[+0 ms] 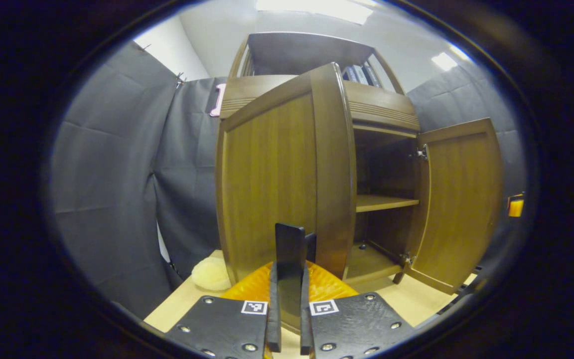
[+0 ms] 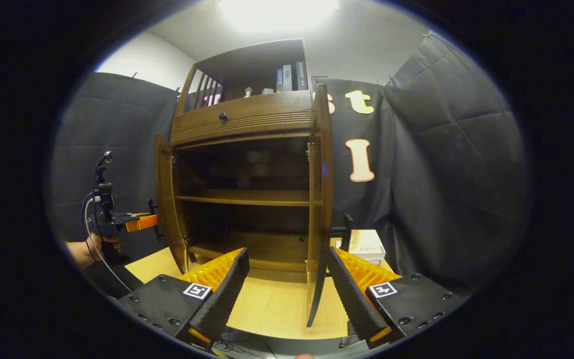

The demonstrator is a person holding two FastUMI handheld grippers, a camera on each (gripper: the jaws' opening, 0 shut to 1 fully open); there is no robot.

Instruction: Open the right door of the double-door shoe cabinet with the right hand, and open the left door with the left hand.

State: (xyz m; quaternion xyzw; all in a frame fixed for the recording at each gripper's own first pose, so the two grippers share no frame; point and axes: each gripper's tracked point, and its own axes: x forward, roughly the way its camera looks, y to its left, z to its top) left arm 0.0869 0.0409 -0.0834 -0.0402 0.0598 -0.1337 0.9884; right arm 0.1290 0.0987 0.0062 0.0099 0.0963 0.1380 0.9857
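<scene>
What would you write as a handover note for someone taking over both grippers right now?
Left gripper: shut on the dark bar handle of the brown wooden left door.
Right gripper: open, holding nothing; the brown wooden right door stands edge-on between its spread fingers.
Things: the brown wooden double-door shoe cabinet stands on a light wooden table, shelves exposed.
Done: both doors are swung open.
Left: probably just release the left handle and draw both grippers back; open the left door wider first if needed.
</scene>
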